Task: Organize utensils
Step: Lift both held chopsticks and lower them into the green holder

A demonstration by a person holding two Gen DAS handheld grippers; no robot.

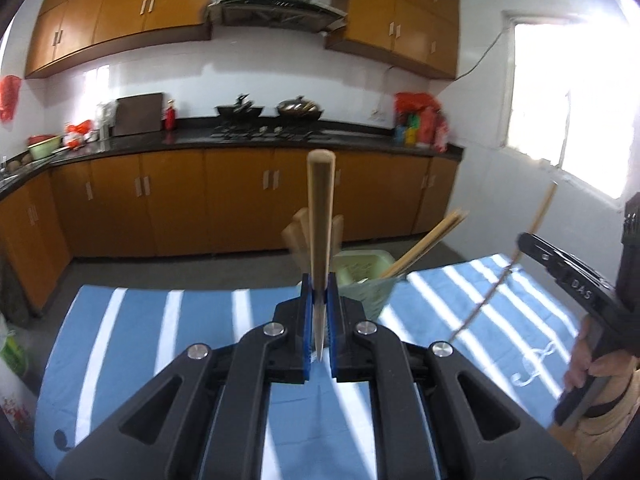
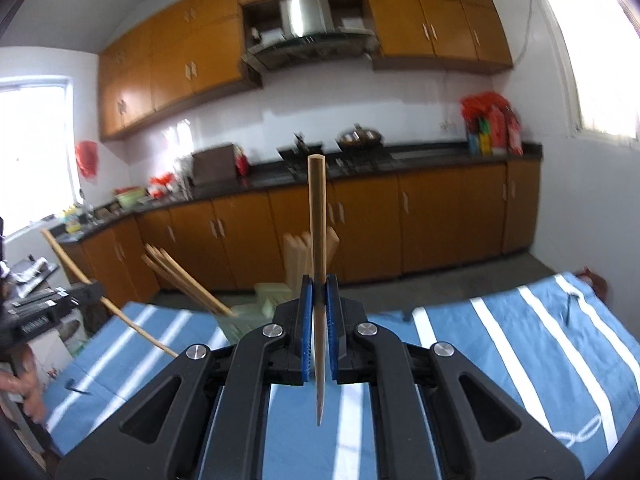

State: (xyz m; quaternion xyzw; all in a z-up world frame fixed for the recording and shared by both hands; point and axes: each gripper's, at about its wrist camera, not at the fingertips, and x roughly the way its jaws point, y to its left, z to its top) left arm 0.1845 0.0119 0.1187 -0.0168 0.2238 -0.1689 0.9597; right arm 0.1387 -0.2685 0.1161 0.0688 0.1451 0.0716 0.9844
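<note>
My left gripper (image 1: 319, 286) is shut on a wooden chopstick (image 1: 320, 216) that stands upright between the blue pads. My right gripper (image 2: 319, 290) is shut on another wooden chopstick (image 2: 318, 216), also upright. A pale green utensil holder (image 1: 366, 280) stands on the blue striped tablecloth (image 1: 160, 328) just beyond the left gripper; it holds several chopsticks (image 1: 424, 246) and wooden utensils (image 1: 298, 236). The holder (image 2: 256, 308) also shows in the right wrist view, left of the gripper, with leaning chopsticks (image 2: 180, 276). The right gripper body (image 1: 576, 284) with its chopstick (image 1: 532, 232) shows in the left wrist view.
The tablecloth (image 2: 500, 340) covers the table. Behind it run orange cabinets (image 1: 180, 200), a dark counter (image 1: 280, 136) with woks, and a bright window (image 1: 576, 92). The left gripper body (image 2: 44, 308) and the hand (image 2: 28, 376) show at the right wrist view's left edge.
</note>
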